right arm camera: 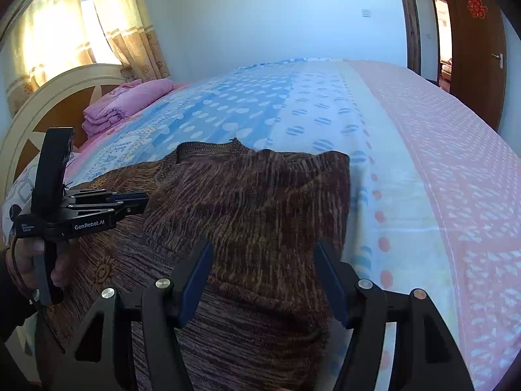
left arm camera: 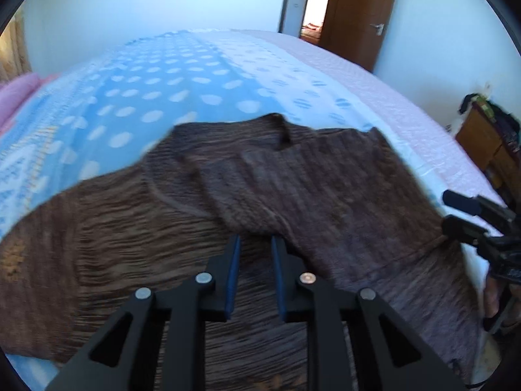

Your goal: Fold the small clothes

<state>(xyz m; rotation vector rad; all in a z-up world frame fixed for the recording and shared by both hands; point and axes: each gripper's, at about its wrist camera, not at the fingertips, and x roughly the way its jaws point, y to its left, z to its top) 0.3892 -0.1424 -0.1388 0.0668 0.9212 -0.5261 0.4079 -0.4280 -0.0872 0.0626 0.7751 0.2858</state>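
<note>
A brown knitted sweater [left arm camera: 260, 189] lies spread on the bed, its right side folded over the middle. It also shows in the right wrist view [right arm camera: 254, 202]. My left gripper [left arm camera: 255, 244] hovers just above the folded flap's edge, jaws narrowly apart with nothing between them. It shows from the side in the right wrist view [right arm camera: 143, 202] at the sweater's left part. My right gripper [right arm camera: 263, 254] is wide open and empty above the sweater's folded right edge. It appears at the right rim of the left wrist view [left arm camera: 456, 208].
The bed [right arm camera: 423, 163] has a blue dotted and pink sheet. A folded pink quilt [right arm camera: 123, 104] lies by the headboard [right arm camera: 58, 97] at the left. An open wooden door [left arm camera: 361, 16] stands at the far wall. A dark wooden cabinet [left arm camera: 482, 140] stands beside the bed.
</note>
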